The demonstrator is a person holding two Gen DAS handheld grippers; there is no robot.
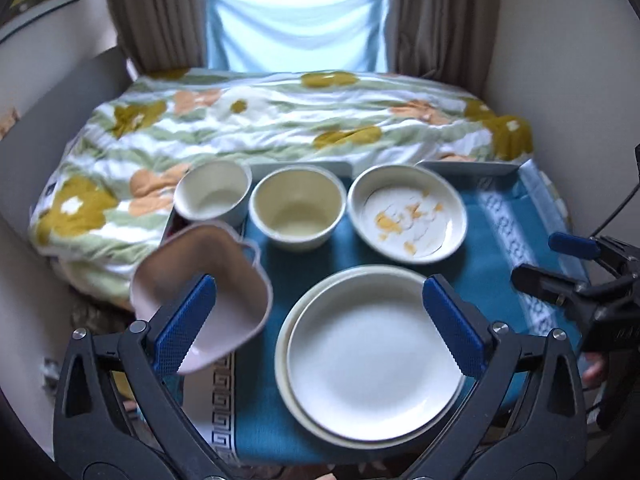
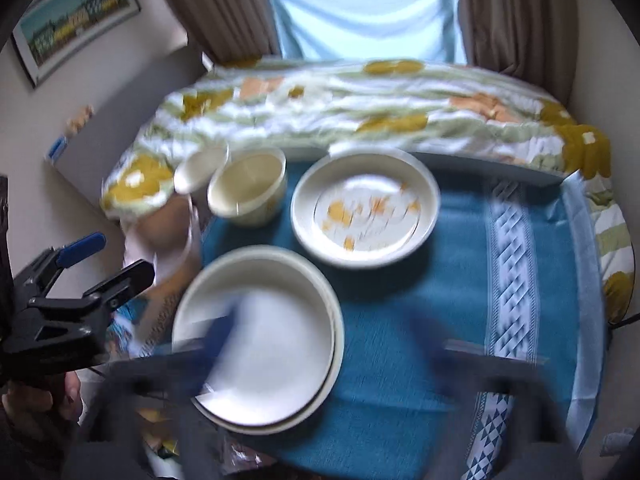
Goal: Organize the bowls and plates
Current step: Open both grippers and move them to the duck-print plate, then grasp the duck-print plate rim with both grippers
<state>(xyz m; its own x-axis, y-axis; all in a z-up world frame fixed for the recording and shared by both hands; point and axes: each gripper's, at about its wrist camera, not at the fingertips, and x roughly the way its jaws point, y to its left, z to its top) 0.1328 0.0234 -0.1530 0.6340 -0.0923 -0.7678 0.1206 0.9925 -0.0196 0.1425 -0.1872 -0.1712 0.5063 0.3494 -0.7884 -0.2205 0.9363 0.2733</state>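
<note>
The counter [image 1: 500, 240] is covered with a woven teal cloth. Two smooth round plates [image 1: 372, 352] are stacked near its front edge, so stacking seems under way. Both the left hand-held gripper [image 1: 320, 320] and the right hand-held gripper [image 2: 320, 336] are spread, empty. Next, the glazed bowls [image 1: 298, 210] behind probably need nesting.

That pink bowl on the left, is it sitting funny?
Yes. The pink bowl is tipped up on its side at the table's left edge, partly past the blue cloth. The other bowls and plates sit flat.
</note>
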